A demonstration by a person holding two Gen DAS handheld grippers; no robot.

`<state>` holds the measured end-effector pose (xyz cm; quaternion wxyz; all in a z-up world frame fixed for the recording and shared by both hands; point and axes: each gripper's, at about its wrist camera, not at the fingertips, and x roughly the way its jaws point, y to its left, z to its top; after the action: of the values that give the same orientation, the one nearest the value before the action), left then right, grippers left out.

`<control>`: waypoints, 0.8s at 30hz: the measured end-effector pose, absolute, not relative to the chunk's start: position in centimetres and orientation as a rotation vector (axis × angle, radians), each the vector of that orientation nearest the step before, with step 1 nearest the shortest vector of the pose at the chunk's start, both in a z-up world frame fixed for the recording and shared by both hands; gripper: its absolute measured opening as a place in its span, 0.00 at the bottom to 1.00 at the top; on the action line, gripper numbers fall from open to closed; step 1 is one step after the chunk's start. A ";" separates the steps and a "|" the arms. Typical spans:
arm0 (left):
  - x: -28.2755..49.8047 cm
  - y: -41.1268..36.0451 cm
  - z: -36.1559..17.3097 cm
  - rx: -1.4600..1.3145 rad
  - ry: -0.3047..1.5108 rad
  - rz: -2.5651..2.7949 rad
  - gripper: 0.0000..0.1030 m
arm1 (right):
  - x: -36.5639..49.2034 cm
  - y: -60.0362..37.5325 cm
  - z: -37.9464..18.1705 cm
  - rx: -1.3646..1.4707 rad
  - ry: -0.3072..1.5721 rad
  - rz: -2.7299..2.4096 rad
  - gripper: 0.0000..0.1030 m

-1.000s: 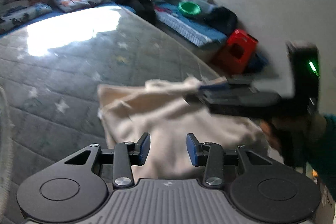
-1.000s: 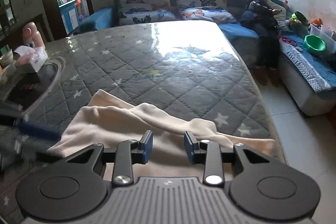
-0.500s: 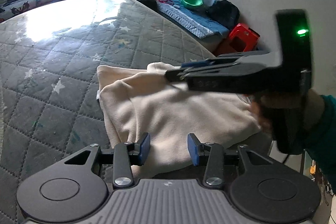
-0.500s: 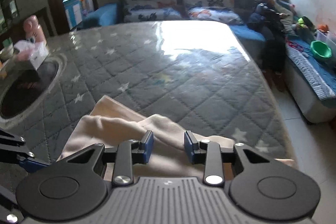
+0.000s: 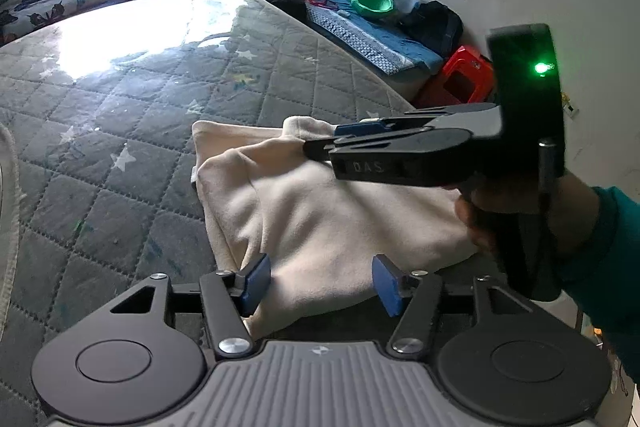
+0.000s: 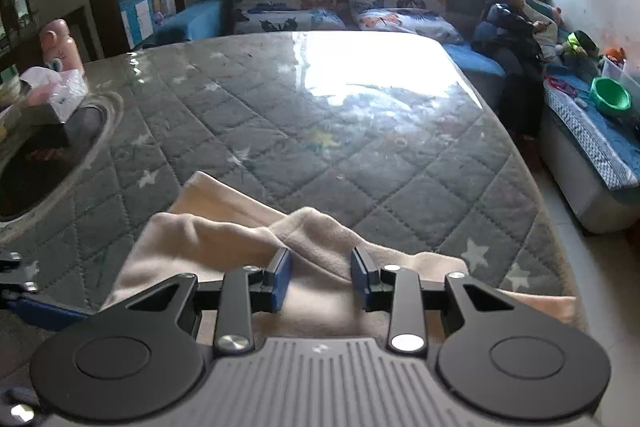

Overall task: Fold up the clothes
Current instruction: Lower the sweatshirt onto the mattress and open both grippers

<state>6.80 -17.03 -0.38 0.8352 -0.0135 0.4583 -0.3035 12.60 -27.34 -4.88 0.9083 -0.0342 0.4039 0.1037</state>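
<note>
On the near right corner of the quilted table (image 6: 360,131), the cream cloth (image 5: 320,219) lies in a squarish, doubled-up bundle, so I'd say at least one fold is already in. My left tongs (image 5: 320,279) are opening right now, blue pads standing wide to either side of the cloth's near edge, nothing pinched between them that I can see. My right tongs (image 6: 320,275) sit narrow, low over the cloth where a raised ridge runs across it; the fabric passes between the pads, but I can't tell whether they actually press on it or just straddle it. From the left camera those right tongs reach in from the side with their tips at the far hump of cloth, my hand (image 5: 520,211) on the grip. The far edge looks lumpy, with a loose flap poking out toward the table's middle, so the bundle isn't tidy yet. My guess is we're past halfway on this piece: what's left is flattening that ridge, squaring the edges, maybe one more fold.
</note>
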 end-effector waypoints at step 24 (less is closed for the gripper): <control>6.2 -14.1 -1.5 -0.031 0.996 -0.504 0.70 | 11.7 -24.6 -4.5 -0.090 0.814 0.261 0.33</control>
<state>6.16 -14.05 -1.46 0.8480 -0.0147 0.4727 -0.2392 11.73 -24.57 -4.45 0.9091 -0.0436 0.3944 0.1267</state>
